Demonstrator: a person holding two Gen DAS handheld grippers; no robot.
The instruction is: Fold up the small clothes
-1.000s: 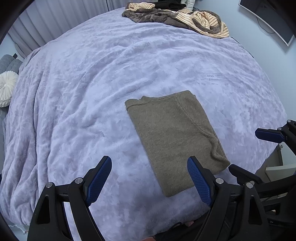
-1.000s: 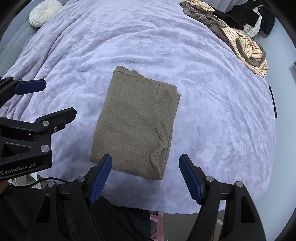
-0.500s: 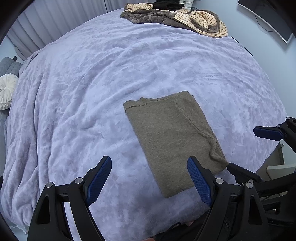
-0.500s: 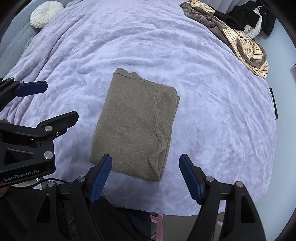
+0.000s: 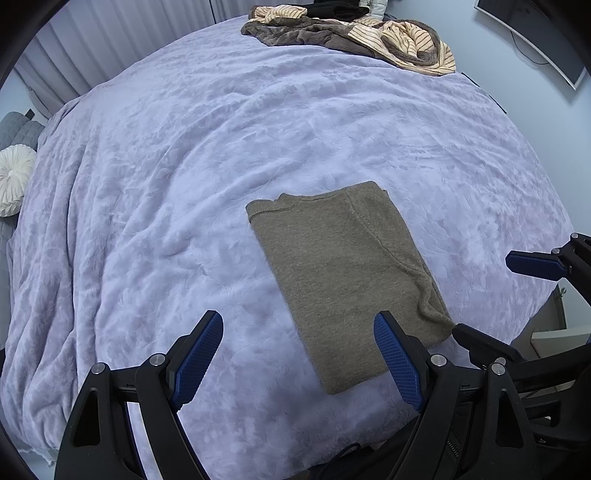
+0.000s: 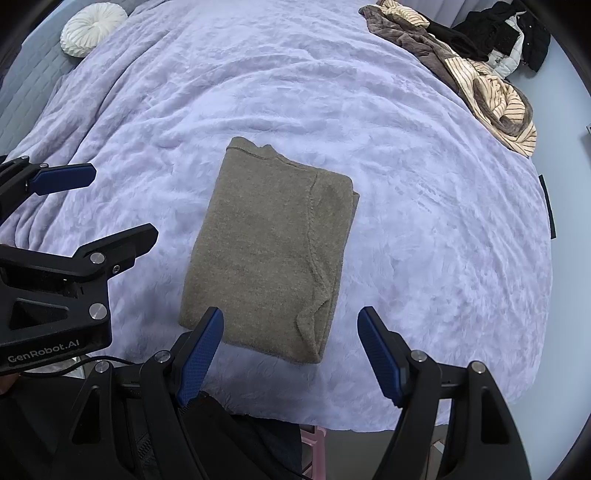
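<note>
While both grippers, left (image 5: 297, 356) and right (image 6: 290, 350), gape empty, I see a lavender blanket (image 5: 184, 166) filling the frame. A folded olive sweater (image 5: 347, 273) lies centre; unfolded clothes (image 5: 351, 33) sit at the top.

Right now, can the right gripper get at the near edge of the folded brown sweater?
Probably yes. The right gripper hangs open just above the brown sweater, whose near edge lies flat on the purple blanket with nothing between; the left gripper is off to the side.

Two fisheye views look down and forward from above the near edge of a bed (image 5: 229, 155), each along its own hand-held gripper. The left view sits left of the right one. Both share the folded olive sweater (image 5: 343, 273) mid-bed and each glimpses the other gripper.
</note>
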